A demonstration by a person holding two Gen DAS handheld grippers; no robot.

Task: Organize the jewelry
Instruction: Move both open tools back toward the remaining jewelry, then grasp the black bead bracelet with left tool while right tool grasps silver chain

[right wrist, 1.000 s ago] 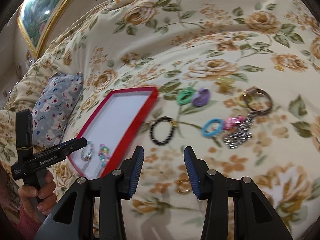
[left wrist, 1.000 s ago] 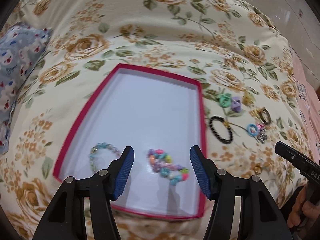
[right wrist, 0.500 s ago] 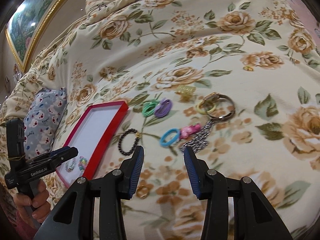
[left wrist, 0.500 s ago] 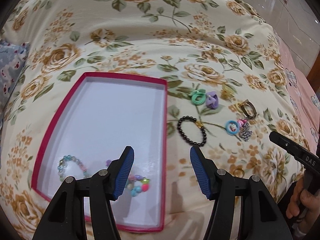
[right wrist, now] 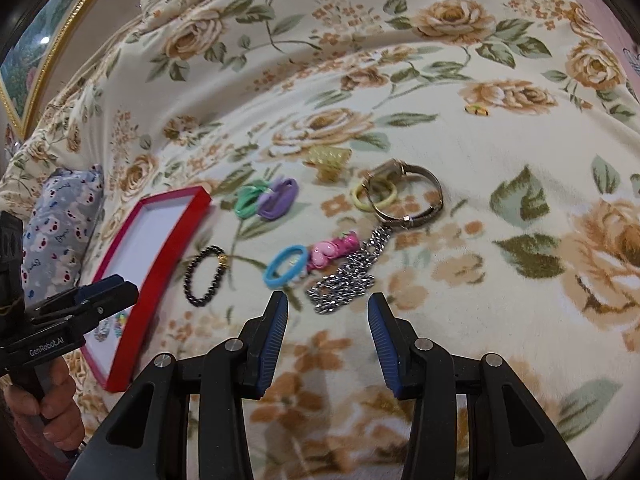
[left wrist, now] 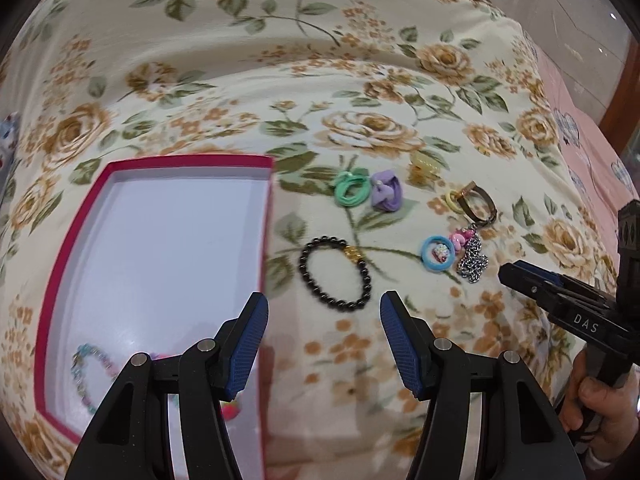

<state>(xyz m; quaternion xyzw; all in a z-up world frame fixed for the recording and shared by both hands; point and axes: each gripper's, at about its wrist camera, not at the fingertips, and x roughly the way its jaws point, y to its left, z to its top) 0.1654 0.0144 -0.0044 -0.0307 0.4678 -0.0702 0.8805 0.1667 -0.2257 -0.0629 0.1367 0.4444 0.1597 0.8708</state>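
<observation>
A red-rimmed white box (left wrist: 72, 236) lies on the floral bedspread and holds a pastel bead bracelet (left wrist: 86, 364) and a colourful one, half hidden behind my left fingers. My left gripper (left wrist: 324, 320) is open and empty, just short of a black bead bracelet (left wrist: 334, 276). My right gripper (right wrist: 327, 316) is open and empty, just short of a silver chain (right wrist: 346, 276). Beside it lie a blue ring (right wrist: 285, 266), a pink charm (right wrist: 334, 250), a watch (right wrist: 408, 192), a yellow ring (right wrist: 374, 196), and green (right wrist: 246, 200) and purple (right wrist: 278, 198) hair ties.
A yellow hair claw (right wrist: 330, 160) lies beyond the watch and a small ring (right wrist: 477, 109) farther back. A patterned grey pillow (right wrist: 56, 220) sits left of the box. A framed picture (right wrist: 36, 52) stands at the far left. Pink bedding (left wrist: 588, 148) borders the right.
My left gripper has swung right, from over the box to the black bracelet. My right gripper has moved right and forward, toward the silver chain. Both stayed open.
</observation>
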